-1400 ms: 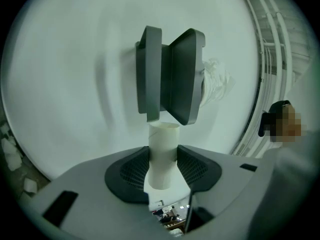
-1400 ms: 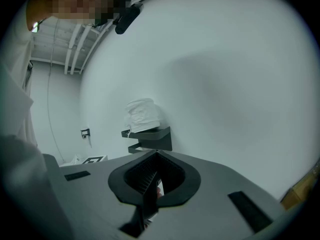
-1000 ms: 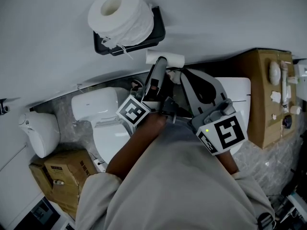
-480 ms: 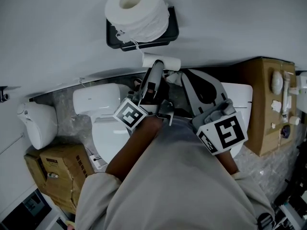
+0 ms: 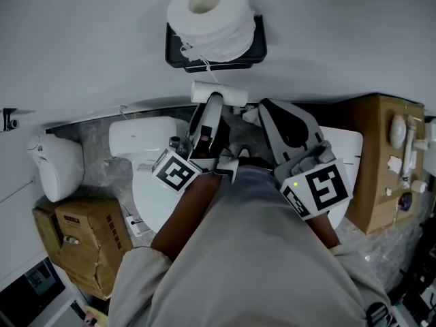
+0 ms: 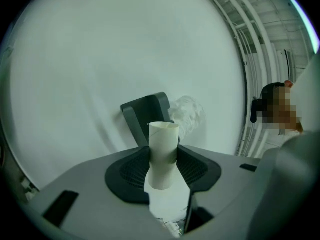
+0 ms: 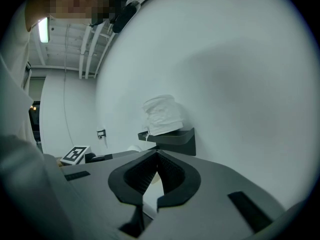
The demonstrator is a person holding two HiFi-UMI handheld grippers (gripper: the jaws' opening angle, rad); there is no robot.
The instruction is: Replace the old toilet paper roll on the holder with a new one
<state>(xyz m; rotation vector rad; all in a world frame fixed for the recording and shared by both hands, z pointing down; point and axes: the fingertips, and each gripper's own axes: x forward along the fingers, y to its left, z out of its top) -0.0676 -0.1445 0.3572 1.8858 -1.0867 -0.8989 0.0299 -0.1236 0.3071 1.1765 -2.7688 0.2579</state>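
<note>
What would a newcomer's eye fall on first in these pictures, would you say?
First, the white toilet roll on the black wall shelf, high in the head view. Just below it, the left gripper clamps an empty cardboard tube, while the right gripper beside it is shut on nothing.

The head view looks steeply down from above the person's shoulders onto the plain white wall (image 5: 82, 39). The left gripper view sits low behind the left claw (image 6: 162, 156) and the right gripper view behind the right claw (image 7: 156, 159), both facing that wall from close by. All three views share the black wall-mounted holder (image 5: 253, 50) and its fat white paper roll (image 5: 211, 12).
</note>
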